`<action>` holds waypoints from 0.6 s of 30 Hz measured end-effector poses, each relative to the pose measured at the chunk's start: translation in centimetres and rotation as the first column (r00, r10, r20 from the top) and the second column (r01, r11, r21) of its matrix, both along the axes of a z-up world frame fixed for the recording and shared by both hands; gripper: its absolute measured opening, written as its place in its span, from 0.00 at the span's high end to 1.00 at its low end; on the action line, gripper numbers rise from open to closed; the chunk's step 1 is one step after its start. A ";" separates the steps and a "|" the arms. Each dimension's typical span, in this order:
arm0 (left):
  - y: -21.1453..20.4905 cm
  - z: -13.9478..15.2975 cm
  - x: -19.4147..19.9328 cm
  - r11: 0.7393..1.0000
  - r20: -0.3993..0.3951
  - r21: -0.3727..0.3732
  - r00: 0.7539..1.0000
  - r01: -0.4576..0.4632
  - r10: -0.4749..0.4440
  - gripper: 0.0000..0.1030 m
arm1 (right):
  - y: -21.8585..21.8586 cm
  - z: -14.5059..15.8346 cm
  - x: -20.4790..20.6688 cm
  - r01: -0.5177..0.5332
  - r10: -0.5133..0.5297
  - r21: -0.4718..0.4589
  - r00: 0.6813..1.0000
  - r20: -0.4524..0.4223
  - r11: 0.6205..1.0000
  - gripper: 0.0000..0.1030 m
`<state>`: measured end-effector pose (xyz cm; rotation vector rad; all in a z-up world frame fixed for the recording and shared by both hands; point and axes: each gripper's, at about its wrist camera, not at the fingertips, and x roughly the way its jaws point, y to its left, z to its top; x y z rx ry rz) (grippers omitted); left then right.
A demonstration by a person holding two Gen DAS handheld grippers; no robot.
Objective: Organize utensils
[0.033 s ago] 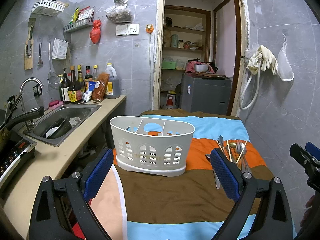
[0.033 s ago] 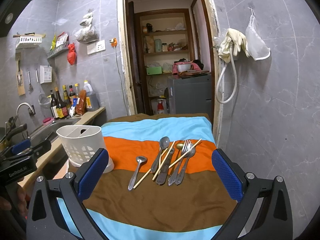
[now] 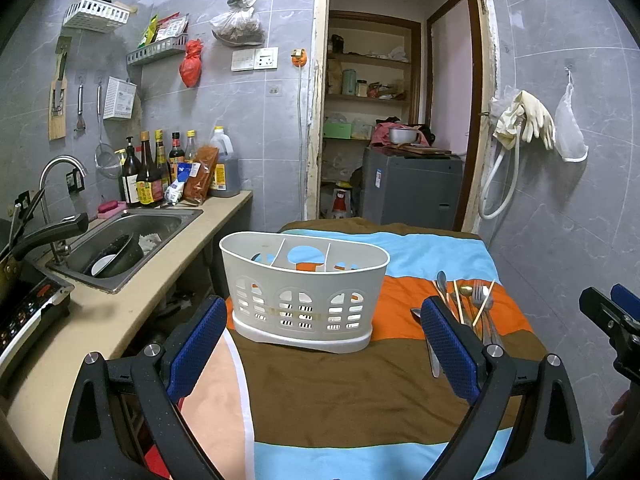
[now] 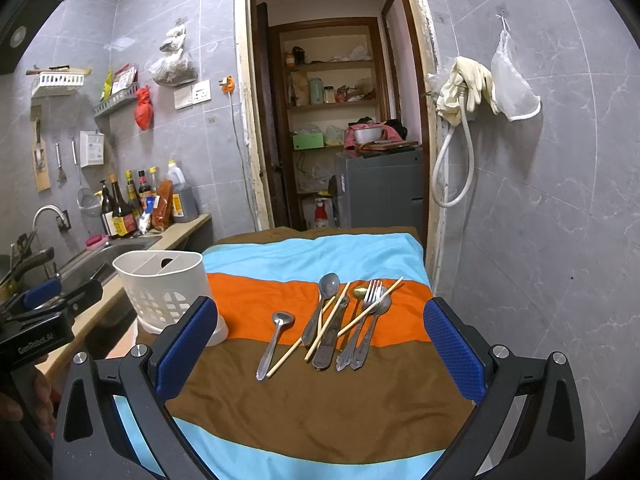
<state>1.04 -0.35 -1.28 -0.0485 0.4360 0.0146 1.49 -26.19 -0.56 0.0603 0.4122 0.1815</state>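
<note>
A white plastic caddy (image 3: pixel 304 292) with three empty compartments stands on the striped cloth (image 3: pixel 340 392), just ahead of my left gripper (image 3: pixel 324 332), which is open and holds nothing. The caddy (image 4: pixel 164 288) is at the left in the right wrist view. Several utensils (image 4: pixel 340 320) lie in a loose pile on the orange and brown stripes: spoons, a fork (image 4: pixel 370 296), a knife and wooden chopsticks (image 4: pixel 328 328). One spoon (image 4: pixel 276 340) lies slightly apart to the left. My right gripper (image 4: pixel 320 332) hovers open in front of the pile, empty.
A counter with a sink (image 3: pixel 120 240), sauce bottles (image 3: pixel 160 172) and a stove (image 3: pixel 24 308) runs along the left. A tiled wall (image 4: pixel 540 240) with a hose and gloves stands close on the right. A doorway (image 4: pixel 340 140) opens behind the table.
</note>
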 end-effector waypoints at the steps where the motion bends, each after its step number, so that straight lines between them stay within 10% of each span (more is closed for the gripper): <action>1: 0.0 0.0 0.0 1.000 0.001 -0.001 1.000 0.001 -0.001 0.08 | 0.0 -0.1 0.0 -0.001 0.001 0.001 1.000 0.000 1.000 0.00; 18: -0.2 0.0 0.1 1.000 0.004 -0.001 1.000 0.000 0.000 0.08 | -0.3 -0.4 -0.1 0.003 -0.003 -0.001 1.000 -0.004 1.000 0.00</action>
